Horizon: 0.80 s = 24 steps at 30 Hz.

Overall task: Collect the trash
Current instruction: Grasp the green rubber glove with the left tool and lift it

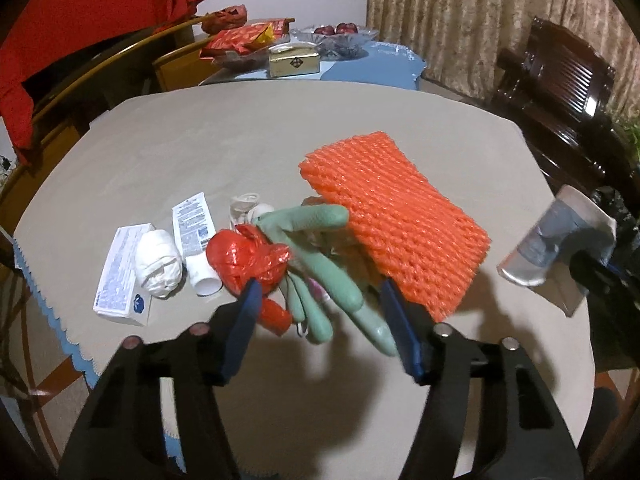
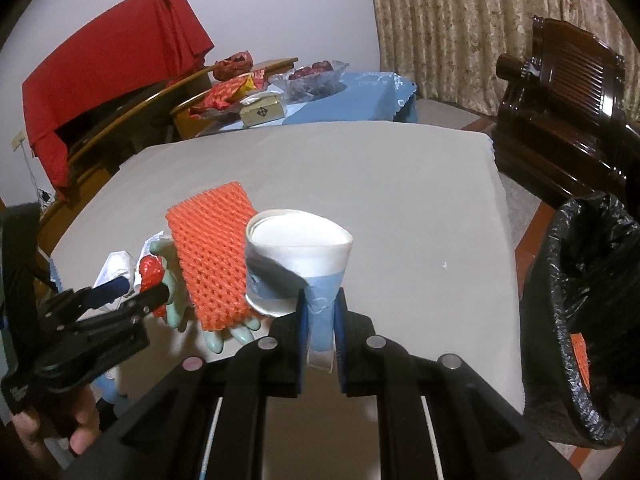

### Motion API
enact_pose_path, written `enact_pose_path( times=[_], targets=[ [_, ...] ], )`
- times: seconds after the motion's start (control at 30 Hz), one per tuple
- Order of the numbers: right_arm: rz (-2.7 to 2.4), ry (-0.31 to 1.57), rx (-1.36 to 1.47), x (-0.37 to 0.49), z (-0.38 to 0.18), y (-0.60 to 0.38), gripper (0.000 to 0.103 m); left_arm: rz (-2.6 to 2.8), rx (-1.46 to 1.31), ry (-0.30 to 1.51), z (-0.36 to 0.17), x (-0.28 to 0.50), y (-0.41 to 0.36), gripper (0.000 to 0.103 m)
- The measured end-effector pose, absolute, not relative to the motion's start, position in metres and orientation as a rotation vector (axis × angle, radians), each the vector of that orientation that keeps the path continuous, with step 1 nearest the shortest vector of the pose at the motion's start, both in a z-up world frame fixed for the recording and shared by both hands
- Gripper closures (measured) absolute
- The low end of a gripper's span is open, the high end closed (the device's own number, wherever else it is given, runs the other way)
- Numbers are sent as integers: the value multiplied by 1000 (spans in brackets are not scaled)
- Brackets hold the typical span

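Left wrist view: we find the left gripper (image 1: 320, 304) with its jaws half apart over the table (image 1: 200, 152), a green glove (image 1: 320, 256) lying between them. We cannot tell whether the pads press on it. A crumpled red bag (image 1: 250, 262) sits just beside the left pad. Touching the glove on its right lies an orange foam net (image 1: 396, 220). To the left on the table we note a white box (image 1: 124, 276), a white wad (image 1: 160, 264) and a white tube (image 1: 196, 240), close together.

Right wrist view: we see the right gripper (image 2: 322, 332) clamped narrow on the wall of a paper cup (image 2: 298, 264), which is squashed flat between the pads and held above the table, mouth tilted toward the camera. A bin (image 2: 588, 320) lined with a black bag stands off the table's right edge; an orange piece shows inside it. A hand (image 2: 80, 432) at lower left holds the left gripper's handle.

A second table (image 1: 384, 58) behind carries a fruit bowl (image 1: 334, 36) and red packets (image 1: 240, 38).
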State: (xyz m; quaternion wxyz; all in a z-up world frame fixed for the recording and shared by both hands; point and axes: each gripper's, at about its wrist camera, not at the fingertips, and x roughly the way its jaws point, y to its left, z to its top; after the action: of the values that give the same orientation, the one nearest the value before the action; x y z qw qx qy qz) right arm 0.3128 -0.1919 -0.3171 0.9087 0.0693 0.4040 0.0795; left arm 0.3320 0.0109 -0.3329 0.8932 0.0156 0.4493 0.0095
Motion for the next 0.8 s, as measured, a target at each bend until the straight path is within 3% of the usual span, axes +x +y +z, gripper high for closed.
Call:
enact_pose_path(
  times=[0.03, 0.07, 0.1, 0.53, 0.57, 0.63, 0.8],
  targets=[
    [163, 837, 143, 313, -319, -193, 91, 22, 32, 941, -335, 334, 11, 71],
    [162, 839, 144, 313, -320, -194, 91, 13, 21, 964, -339, 337, 12, 81],
    [162, 841, 145, 313, -320, -195, 91, 8, 13, 978, -341, 338, 14, 103],
    [159, 813, 160, 304, -306, -195, 91, -17, -39, 962, -318, 315, 25, 102],
    [161, 815, 163, 303, -307, -196, 91, -12, -37, 965, -320, 316, 25, 99],
    [162, 817, 166, 302, -308, -198, 91, -10, -37, 978, -325, 318, 23, 75],
    [159, 819, 165, 305, -310, -200, 91, -2, -24, 994, -337, 325, 19, 66]
  ],
)
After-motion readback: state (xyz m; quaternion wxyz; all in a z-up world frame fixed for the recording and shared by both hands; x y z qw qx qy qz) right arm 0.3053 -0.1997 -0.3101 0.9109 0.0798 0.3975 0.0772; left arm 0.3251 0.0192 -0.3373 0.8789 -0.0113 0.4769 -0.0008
